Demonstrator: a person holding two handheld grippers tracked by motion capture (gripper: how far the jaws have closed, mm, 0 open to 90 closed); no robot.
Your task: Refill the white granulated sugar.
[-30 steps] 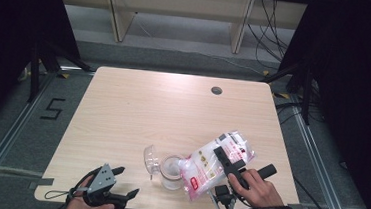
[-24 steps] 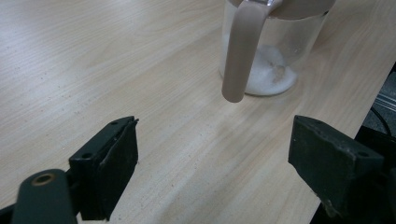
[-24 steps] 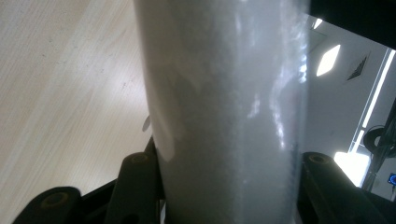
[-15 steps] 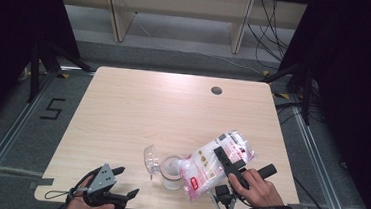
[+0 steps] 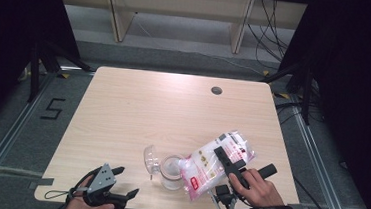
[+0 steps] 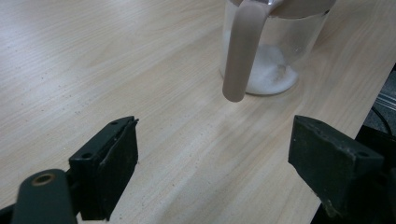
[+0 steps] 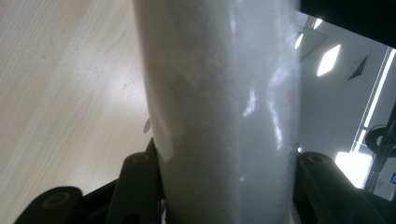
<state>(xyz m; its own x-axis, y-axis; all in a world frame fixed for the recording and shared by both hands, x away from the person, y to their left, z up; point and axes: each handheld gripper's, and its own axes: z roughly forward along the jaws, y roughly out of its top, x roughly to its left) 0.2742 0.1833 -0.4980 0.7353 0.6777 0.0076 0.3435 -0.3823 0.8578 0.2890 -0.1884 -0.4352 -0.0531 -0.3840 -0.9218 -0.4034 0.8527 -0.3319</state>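
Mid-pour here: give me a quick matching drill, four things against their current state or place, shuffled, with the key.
Things:
1. bag
2. jar
3. left gripper
4. cable hole

States:
A. jaws wide apart, nothing between them
B. far side of the table
C. clamped in the right gripper, tilted over the jar
D. upright, lid flipped open, some white powder at the bottom

Pairs: 1-C, 2-D, 3-A, 4-B
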